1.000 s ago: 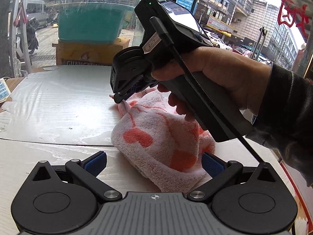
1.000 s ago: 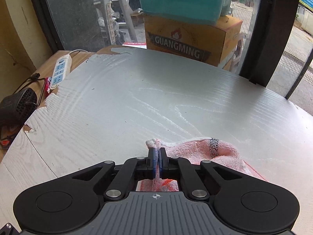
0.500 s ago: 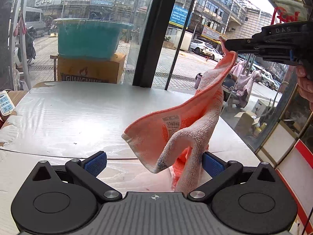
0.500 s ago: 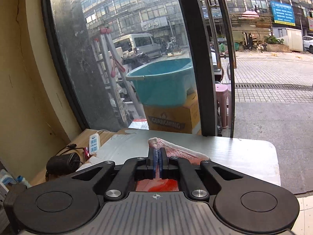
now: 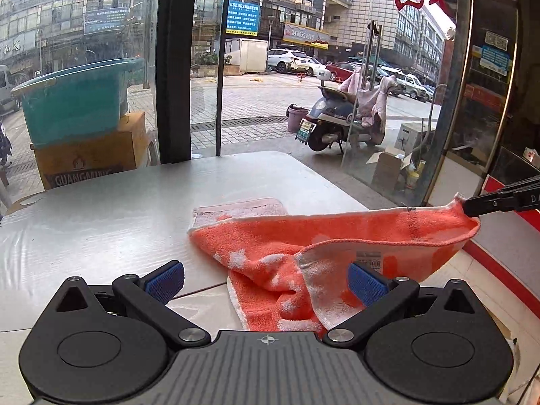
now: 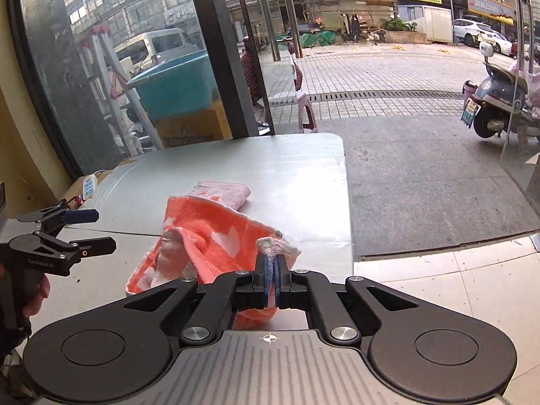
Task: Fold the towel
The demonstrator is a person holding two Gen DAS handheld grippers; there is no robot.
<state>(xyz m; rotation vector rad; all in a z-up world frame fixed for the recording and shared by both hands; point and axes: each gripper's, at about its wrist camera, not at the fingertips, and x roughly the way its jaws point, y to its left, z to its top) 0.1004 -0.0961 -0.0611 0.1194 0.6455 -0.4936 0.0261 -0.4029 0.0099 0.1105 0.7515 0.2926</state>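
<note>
The orange towel [image 5: 337,236] sags from the right gripper [image 6: 270,270], whose jaws pinch one corner, onto the grey table [image 5: 101,219]. The left gripper [image 5: 266,280] gapes wide, towel bunched between its jaws, unclamped.

A pale grey table [image 5: 101,209] with a faint wood grain lay ahead of the jaws, against large shopfront windows [image 6: 111,33] framed in black. Beyond the glass, ahead and left, a teal tub [image 5: 74,98] sat on a yellow carton [image 5: 91,155]. Ahead and right, a scooter [image 5: 337,118] stood on daylit paving [image 6: 388,71].
</note>
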